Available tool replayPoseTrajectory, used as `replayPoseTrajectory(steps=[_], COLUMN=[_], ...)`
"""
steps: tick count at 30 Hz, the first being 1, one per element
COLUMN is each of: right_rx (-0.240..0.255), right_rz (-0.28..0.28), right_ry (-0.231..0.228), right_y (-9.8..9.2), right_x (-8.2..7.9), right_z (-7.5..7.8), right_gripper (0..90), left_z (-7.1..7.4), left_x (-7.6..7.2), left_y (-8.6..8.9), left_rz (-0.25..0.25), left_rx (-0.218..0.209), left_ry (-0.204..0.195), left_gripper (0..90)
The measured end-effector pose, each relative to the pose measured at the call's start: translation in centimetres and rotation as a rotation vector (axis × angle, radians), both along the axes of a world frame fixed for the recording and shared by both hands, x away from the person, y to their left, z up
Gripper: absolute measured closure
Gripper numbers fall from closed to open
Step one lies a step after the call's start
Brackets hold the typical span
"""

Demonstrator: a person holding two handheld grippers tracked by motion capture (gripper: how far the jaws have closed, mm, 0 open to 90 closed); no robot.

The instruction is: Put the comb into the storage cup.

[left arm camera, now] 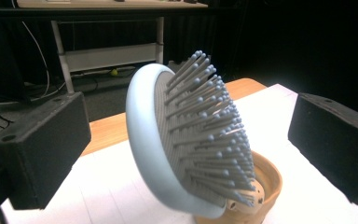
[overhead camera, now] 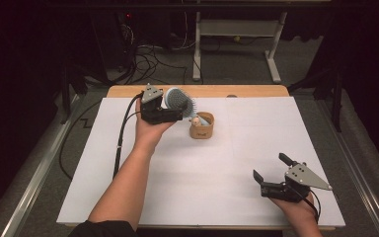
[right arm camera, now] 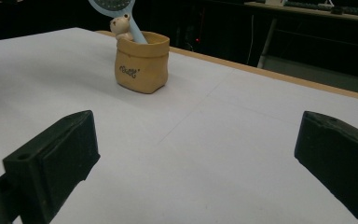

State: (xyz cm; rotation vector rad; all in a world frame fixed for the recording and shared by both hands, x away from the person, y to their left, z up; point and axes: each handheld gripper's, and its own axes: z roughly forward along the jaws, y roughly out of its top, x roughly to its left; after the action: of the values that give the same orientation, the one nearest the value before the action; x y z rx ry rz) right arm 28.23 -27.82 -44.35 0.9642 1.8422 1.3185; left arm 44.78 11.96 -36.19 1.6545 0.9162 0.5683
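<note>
I see a wide white sheet (overhead camera: 217,168) covering most of a wooden table (overhead camera: 256,91), whose bare edge shows along the far side. Beyond it the room is dark, with grey carpet, a white desk frame (overhead camera: 237,29) and loose cables on the floor.

Toward the far left of the sheet stands a small tan pot (overhead camera: 202,127) shaped like a sack, with writing on its front and a little bear figure (right arm camera: 121,25) at its rim. A pale blue hairbrush (overhead camera: 180,101) stands in it handle down, leaning to the left, its grey bristles showing.

My left gripper (overhead camera: 175,112) is just beside the brush, on its left, held up off the sheet. In the left gripper view the brush head (left arm camera: 191,140) stands between the two jaws, which are spread wide and well clear of it on both sides, so they grip nothing and I see no contact.

My right gripper (overhead camera: 271,168) sits at the near right of the sheet, well apart from the pot. Its jaws are also wide apart and have hold of nothing; in the right gripper view the pot (right arm camera: 142,63) is far off, up and to the left.
</note>
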Motion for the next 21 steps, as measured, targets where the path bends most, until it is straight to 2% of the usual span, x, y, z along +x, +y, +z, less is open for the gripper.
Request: replayPoseTrajectory(steps=[9, 13, 17, 21], right_rx=[-0.002, -0.004, -0.004, -0.005], right_rz=[0.001, 0.0, 0.0, 0.001], right_ry=[-0.003, -0.003, -0.004, -0.002], right_y=[0.1, 0.1, 0.1, 0.2], right_x=[0.0, 0.0, 0.0, 0.0], right_z=[0.0, 0.0, 0.0, -0.1], right_gripper=[0.0, 0.0, 0.0, 0.0], left_z=[-0.4, -0.9, -1.7, -2.9], left_x=[-1.7, -2.4, -3.0, -3.6], left_y=[1.2, 1.6, 2.2, 2.9], left_rz=[-0.009, -0.015, -0.024, -0.024], left_rx=[-0.018, -0.013, -0.023, -0.014], left_ry=[-0.013, -0.011, -0.006, 0.012], left_gripper=[0.0, 0.0, 0.0, 0.0])
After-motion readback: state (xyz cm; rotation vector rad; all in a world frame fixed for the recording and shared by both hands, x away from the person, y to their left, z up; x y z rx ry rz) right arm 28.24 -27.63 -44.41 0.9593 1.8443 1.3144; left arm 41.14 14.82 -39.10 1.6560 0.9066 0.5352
